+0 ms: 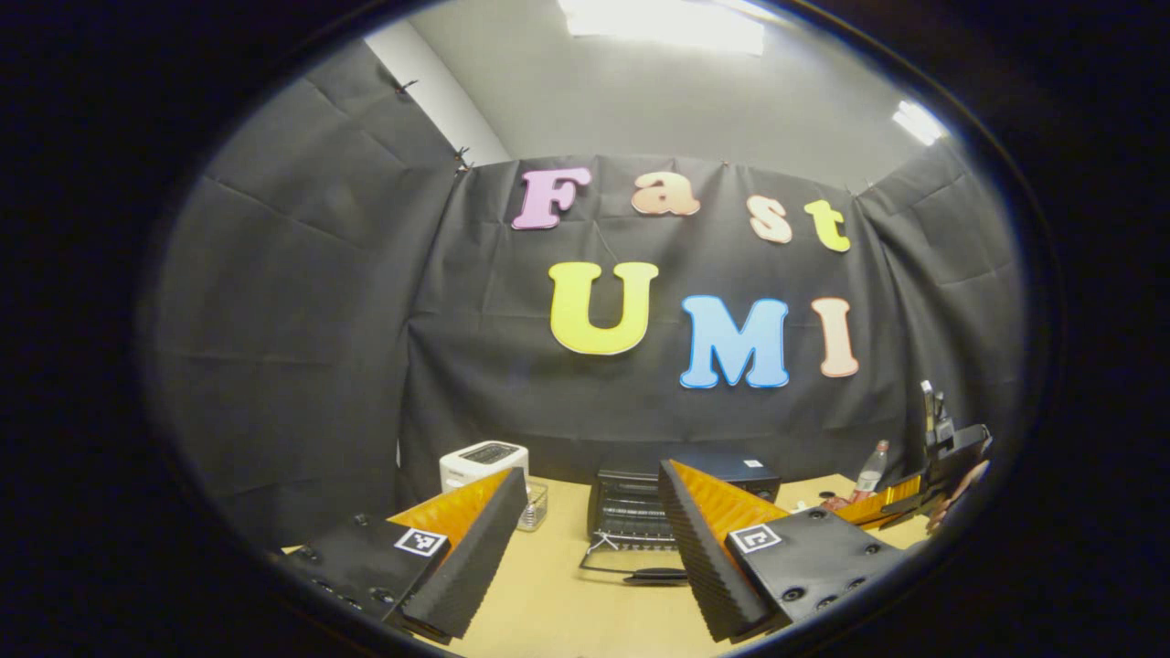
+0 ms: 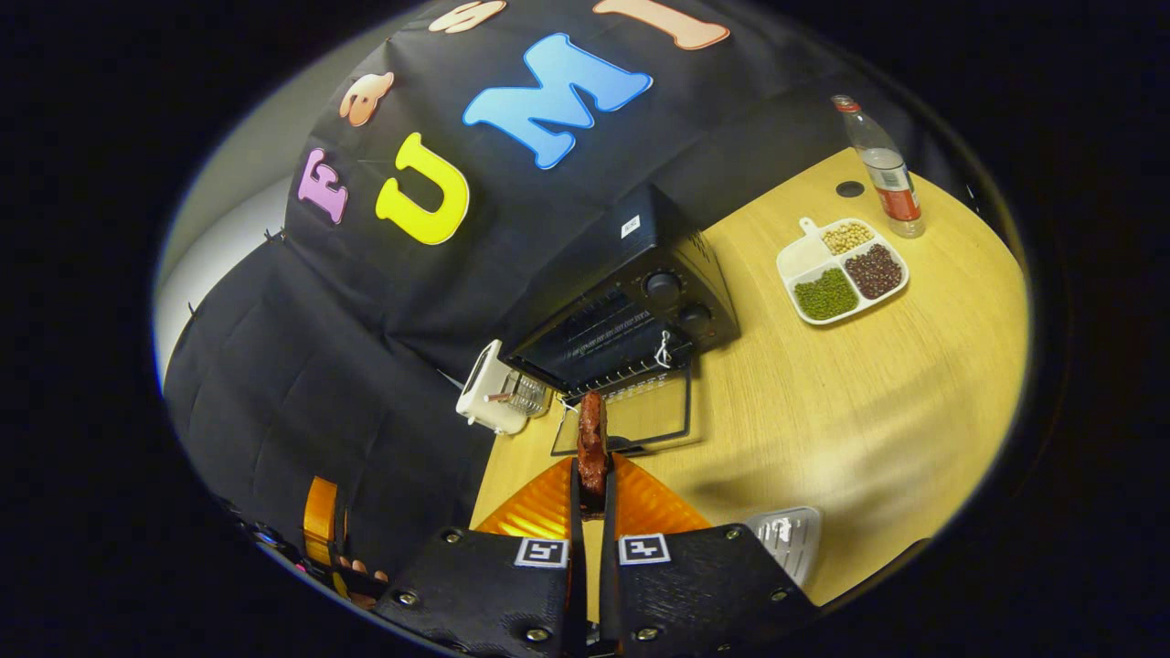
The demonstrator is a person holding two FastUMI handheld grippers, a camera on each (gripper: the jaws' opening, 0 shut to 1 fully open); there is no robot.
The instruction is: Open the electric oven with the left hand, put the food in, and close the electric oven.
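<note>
Right gripper view has the food (image 2: 591, 437), a reddish strip, clamped in the right gripper (image 2: 591, 484) just before the electric oven (image 2: 631, 320), whose door lies open. Held by one end, it could snag the rack and slip. Left gripper (image 1: 585, 539) hangs back, fingers apart, empty.

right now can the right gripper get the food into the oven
Probably yes: the oven door lies folded down open, the right gripper holds the reddish food just before the opening, and nothing stands between them.
</note>
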